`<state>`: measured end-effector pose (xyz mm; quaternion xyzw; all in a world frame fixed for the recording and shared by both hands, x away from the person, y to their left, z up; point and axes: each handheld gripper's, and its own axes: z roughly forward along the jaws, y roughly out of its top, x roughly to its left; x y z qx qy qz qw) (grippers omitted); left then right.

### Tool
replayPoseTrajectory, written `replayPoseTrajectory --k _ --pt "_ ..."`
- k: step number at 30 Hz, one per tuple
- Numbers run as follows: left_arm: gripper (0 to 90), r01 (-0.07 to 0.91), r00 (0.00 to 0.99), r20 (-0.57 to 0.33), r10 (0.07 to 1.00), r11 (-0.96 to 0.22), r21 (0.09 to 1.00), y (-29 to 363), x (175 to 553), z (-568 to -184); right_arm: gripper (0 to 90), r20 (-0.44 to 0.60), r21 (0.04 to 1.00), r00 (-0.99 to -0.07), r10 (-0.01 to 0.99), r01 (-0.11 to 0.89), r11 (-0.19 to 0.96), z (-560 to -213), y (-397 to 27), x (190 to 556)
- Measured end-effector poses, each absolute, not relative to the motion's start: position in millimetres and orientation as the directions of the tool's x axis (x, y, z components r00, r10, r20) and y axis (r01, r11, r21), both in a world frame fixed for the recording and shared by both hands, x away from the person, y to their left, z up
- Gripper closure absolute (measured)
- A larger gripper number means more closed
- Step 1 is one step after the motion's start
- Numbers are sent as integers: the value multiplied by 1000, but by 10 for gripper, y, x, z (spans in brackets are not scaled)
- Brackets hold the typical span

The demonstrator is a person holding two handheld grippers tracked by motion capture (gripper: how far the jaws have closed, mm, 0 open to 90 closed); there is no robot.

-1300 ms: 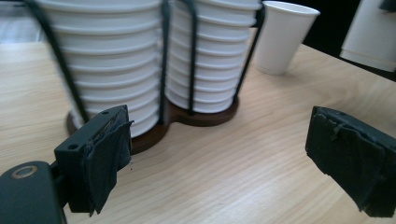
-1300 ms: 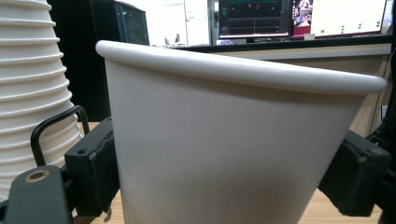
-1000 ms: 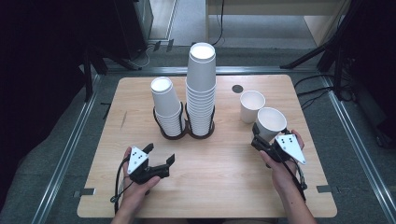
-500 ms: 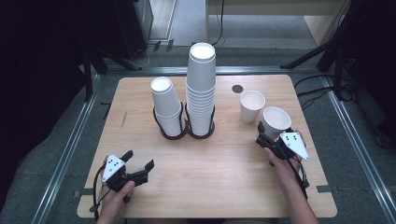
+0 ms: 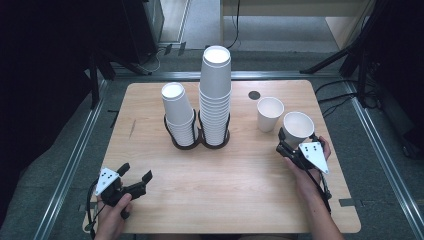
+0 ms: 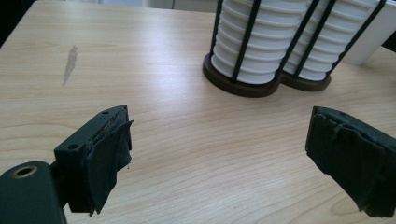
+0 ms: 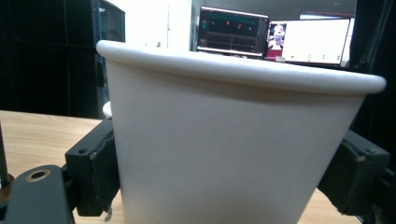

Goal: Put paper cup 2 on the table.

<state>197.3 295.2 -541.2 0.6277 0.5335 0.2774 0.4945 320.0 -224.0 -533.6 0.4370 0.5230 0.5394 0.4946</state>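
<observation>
My right gripper (image 5: 289,143) is shut on a white paper cup (image 5: 298,125) at the table's right side; in the right gripper view both black pads (image 7: 95,170) press on the cup's wall (image 7: 224,140). A second white cup (image 5: 270,114) stands upright just left of it. My left gripper (image 5: 135,174) hovers open and empty near the front left of the wooden table (image 5: 235,190). Its pads (image 6: 108,154) stand wide apart, facing the cup stacks (image 6: 261,46).
A black wire holder (image 5: 200,142) in the table's middle holds a short stack of cups (image 5: 177,107) and a taller stack (image 5: 216,90). A small dark disc (image 5: 254,95) lies at the back. Metal rails run along the table's left and right sides.
My left hand has drawn back to the left, toward the table's front left corner, with its jaws still open. The right gripper and its cup have barely moved.
</observation>
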Motion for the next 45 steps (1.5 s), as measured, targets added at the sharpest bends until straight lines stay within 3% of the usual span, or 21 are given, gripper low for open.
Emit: replayPoseTrajectory --k 23,34,45 --pt "72 400 233 -200 952 93 912 3132 1983 -5463 136 -43 996 -107 993 73 51 -5503 -2270 3297" --pt "73 404 232 -202 951 95 910 3123 1987 -5466 135 -105 988 -105 989 103 115 -5535 -2192 3300" --pt "73 407 235 -202 951 93 909 3120 1991 -5467 135 -60 982 -99 993 172 76 -5508 -2240 3323"
